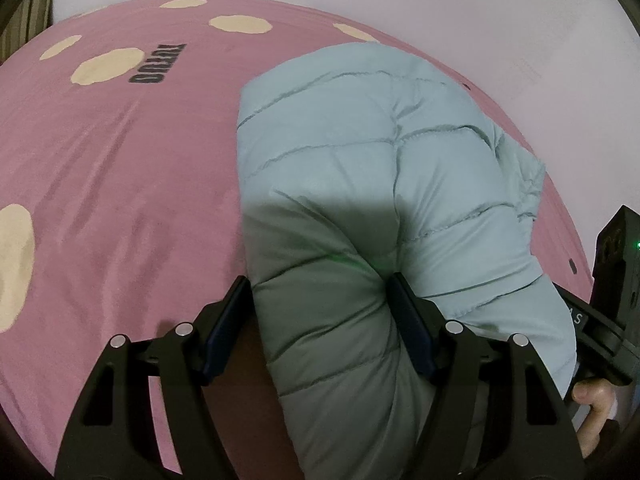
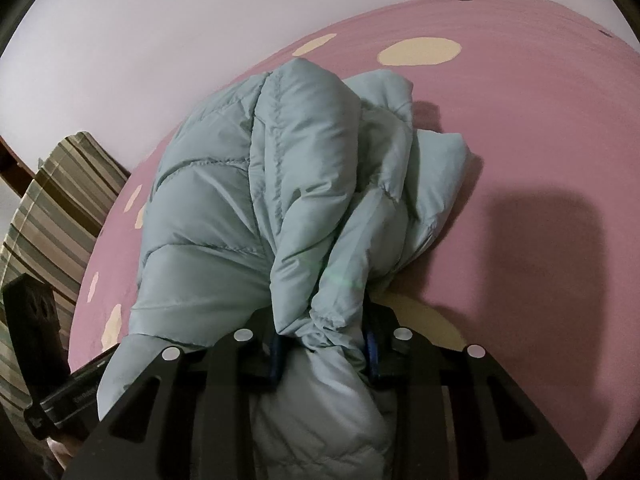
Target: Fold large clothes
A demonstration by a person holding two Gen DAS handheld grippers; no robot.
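Both grippers are on the pale blue puffer jacket [image 1: 360,152], which lies bunched on the pink bedsheet [image 1: 120,160], reaching from each camera's six o'clock up toward twelve. The left gripper [image 1: 320,304] straddles a fat quilted roll of it, fingers [image 1: 228,320] spread wide but pressing into the padding on both sides: clamped on bulk, not pinched tight. The right gripper [image 2: 324,344] is clenched hard on a gathered, wrinkled wad of the same jacket [image 2: 256,184], fabric squeezed into a narrow neck between its jaws.

My read is that this is the carry-over part of a fold. To do it well, lift both ends evenly so the padding doesn't sag in the middle, keep the two grips level, and lay the held edge square onto the far portion at twelve o'clock. Down filling springs back, so I'd press it flat before letting go. The right side's bunched hold risks dragging in a crease; easing the tension sideways should smooth it.

Hard to make out: which part of the jacket each gripper holds, whether hem, sleeve or collar. The underside of the roll is in shadow. The loose flaps at two o'clock in the right view could be a sleeve or hood, can't say. The sheet's dark lettering [image 1: 158,62] reads upside down and blurred. A striped cushion [image 2: 52,216] is cut off at nine o'clock there.
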